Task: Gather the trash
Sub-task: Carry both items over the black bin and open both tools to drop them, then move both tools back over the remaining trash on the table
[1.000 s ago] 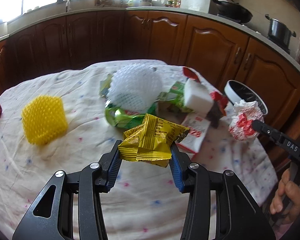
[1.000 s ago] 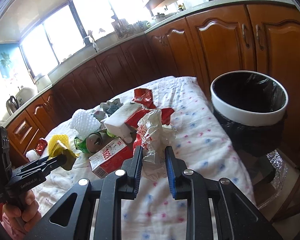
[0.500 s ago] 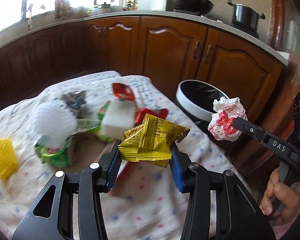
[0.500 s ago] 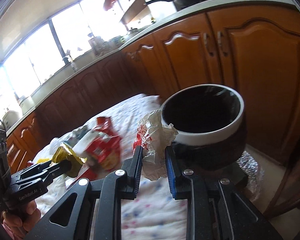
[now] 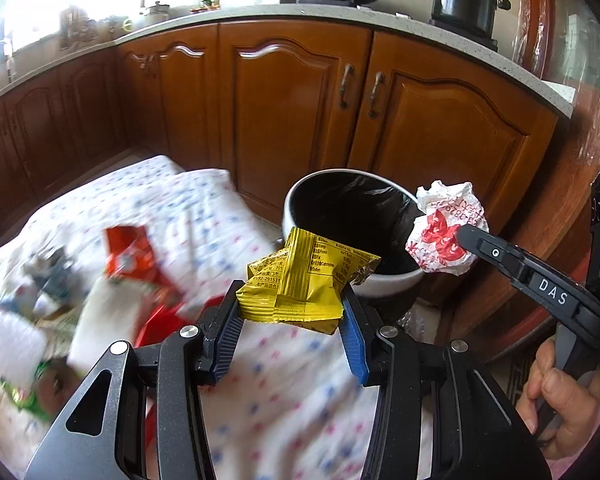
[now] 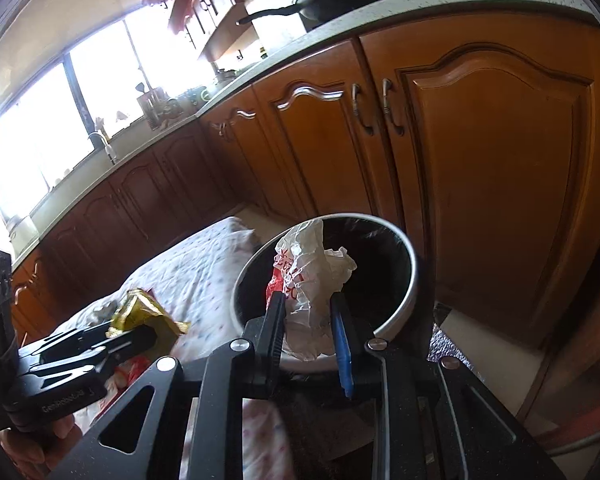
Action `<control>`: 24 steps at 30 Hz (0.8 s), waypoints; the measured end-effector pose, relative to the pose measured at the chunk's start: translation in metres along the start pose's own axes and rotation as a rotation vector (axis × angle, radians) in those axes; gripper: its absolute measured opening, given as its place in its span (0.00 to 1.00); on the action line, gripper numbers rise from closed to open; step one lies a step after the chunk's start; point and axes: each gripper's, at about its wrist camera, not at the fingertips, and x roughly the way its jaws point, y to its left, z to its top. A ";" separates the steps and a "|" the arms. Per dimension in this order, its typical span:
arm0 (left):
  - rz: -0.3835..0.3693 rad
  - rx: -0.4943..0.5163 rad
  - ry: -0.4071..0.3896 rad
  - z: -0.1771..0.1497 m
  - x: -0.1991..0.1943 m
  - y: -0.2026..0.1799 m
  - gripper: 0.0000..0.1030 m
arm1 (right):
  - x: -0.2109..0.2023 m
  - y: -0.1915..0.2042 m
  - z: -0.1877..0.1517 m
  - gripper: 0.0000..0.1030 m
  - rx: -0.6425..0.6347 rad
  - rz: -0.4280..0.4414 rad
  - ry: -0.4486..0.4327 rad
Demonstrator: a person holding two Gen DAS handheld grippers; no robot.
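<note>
My left gripper (image 5: 290,312) is shut on a yellow snack wrapper (image 5: 300,280) and holds it in the air just short of the white-rimmed trash bin (image 5: 392,278) with its black liner. My right gripper (image 6: 308,320) is shut on a crumpled white and red paper wrapper (image 6: 312,280) and holds it over the near rim of the bin (image 6: 410,292). In the left wrist view the paper wrapper (image 5: 446,228) hangs at the bin's right edge. In the right wrist view the left gripper (image 6: 140,330) shows at the left with the yellow wrapper (image 6: 144,314).
More trash lies on the dotted tablecloth (image 5: 188,216) at the left: a red packet (image 5: 132,254), a white carton (image 5: 108,320) and green wrappers (image 5: 24,392). Wooden cabinets (image 5: 296,120) stand close behind the bin. Crinkled foil (image 6: 452,344) lies on the floor beside it.
Both grippers have swung right from the trash pile toward the bin with their wrappers held. The paper wrapper has come from above the table to over the bin's rim.
</note>
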 end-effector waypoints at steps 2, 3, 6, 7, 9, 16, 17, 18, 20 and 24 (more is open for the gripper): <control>-0.007 0.007 0.019 0.011 0.014 -0.009 0.43 | 0.009 -0.005 0.006 0.23 -0.002 -0.008 0.011; -0.011 0.011 0.025 0.017 0.022 -0.014 0.43 | 0.013 -0.008 0.009 0.23 -0.001 -0.013 0.018; -0.006 0.038 0.044 0.031 0.043 -0.026 0.43 | 0.026 -0.016 0.013 0.23 0.006 -0.022 0.043; -0.002 0.044 0.056 0.034 0.050 -0.029 0.43 | 0.032 -0.019 0.014 0.24 0.007 -0.023 0.056; -0.006 0.046 0.081 0.040 0.062 -0.033 0.43 | 0.040 -0.023 0.016 0.24 0.003 -0.030 0.070; 0.006 0.050 0.123 0.051 0.094 -0.039 0.44 | 0.059 -0.034 0.012 0.27 0.004 -0.039 0.115; 0.003 0.044 0.132 0.051 0.099 -0.038 0.44 | 0.061 -0.036 0.013 0.31 0.006 -0.039 0.117; -0.003 0.039 0.140 0.052 0.103 -0.038 0.44 | 0.062 -0.037 0.014 0.35 0.013 -0.037 0.121; 0.000 0.037 0.155 0.053 0.110 -0.037 0.46 | 0.063 -0.042 0.014 0.58 0.036 -0.018 0.123; -0.022 0.024 0.178 0.054 0.117 -0.036 0.60 | 0.061 -0.046 0.016 0.59 0.048 -0.018 0.110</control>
